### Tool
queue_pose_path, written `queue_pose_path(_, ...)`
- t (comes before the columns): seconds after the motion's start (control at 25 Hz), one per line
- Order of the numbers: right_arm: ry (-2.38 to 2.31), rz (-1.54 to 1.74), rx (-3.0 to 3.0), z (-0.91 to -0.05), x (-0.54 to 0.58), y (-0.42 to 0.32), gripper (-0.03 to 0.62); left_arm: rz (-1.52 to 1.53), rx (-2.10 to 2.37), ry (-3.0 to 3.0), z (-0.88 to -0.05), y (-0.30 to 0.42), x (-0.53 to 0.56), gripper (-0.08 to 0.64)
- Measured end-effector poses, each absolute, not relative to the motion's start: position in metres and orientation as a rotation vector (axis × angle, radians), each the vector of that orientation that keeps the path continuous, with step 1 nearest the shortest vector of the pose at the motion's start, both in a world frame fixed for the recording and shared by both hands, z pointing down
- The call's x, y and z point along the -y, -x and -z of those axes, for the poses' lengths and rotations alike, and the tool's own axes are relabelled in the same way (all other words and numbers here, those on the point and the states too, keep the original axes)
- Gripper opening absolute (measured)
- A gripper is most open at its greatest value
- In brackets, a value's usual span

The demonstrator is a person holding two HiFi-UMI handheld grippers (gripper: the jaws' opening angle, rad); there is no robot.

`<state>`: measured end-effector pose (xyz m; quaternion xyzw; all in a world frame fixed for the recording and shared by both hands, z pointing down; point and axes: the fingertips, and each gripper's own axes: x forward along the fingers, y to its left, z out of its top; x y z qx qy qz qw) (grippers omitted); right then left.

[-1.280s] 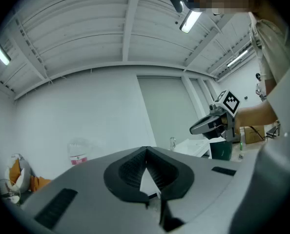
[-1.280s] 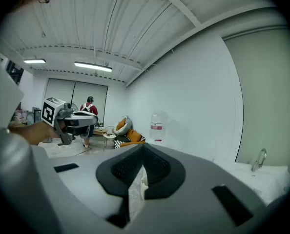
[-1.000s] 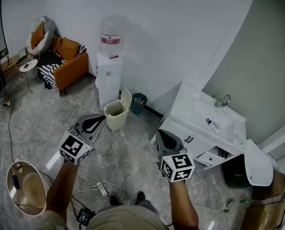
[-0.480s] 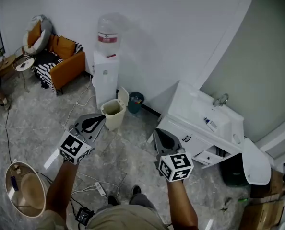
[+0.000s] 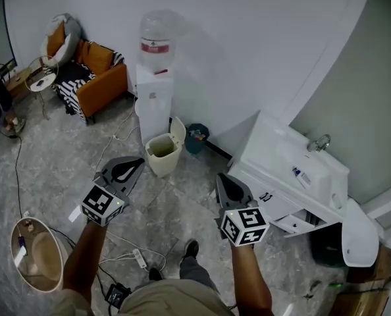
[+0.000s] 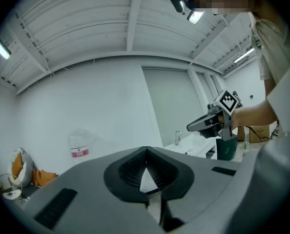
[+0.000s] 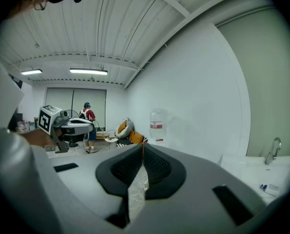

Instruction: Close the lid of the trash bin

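Observation:
A cream trash bin point(image 5: 161, 154) stands on the floor beside the water dispenser, its lid point(image 5: 178, 132) tipped up and open at the right side. In the head view my left gripper point(image 5: 135, 164) is held above the floor just left of and nearer than the bin, jaws shut and empty. My right gripper point(image 5: 220, 178) hovers further right, near the sink cabinet, also shut with nothing in it. In the left gripper view my left gripper point(image 6: 146, 150) shows closed tips, and the right gripper point(image 6: 209, 123) appears beyond. The right gripper view shows my right gripper point(image 7: 143, 146) closed; the bin is hidden there.
A water dispenser point(image 5: 154, 92) stands against the wall behind the bin, with a small dark bin point(image 5: 196, 139) to its right. A white sink cabinet point(image 5: 294, 171) is at right. An orange armchair point(image 5: 101, 78), a power strip with cables point(image 5: 140, 259) and a round basket point(image 5: 35, 255) lie left.
The head view has shifted a little, so the bin and dispenser sit slightly lower and to the right. Both grippers stay shut in about the same places.

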<state>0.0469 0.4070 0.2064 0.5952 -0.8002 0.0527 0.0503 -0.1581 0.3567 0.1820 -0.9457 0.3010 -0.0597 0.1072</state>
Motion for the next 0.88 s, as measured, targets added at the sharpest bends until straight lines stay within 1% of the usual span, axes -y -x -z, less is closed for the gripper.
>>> queue_pose_path(0.48,-1.652,-0.188,2.525,-0.219,-0.275,-0.124,0.026,0.217,-1.057,2.763,-0.194,0.08,-0.249,0.015)
queue_pose_path(0.88,-1.551,-0.215,2.6,-0.223,-0.219,-0.163,0.026,0.269,-1.153,2.716,-0.188,0.04,-0.209,0.015)
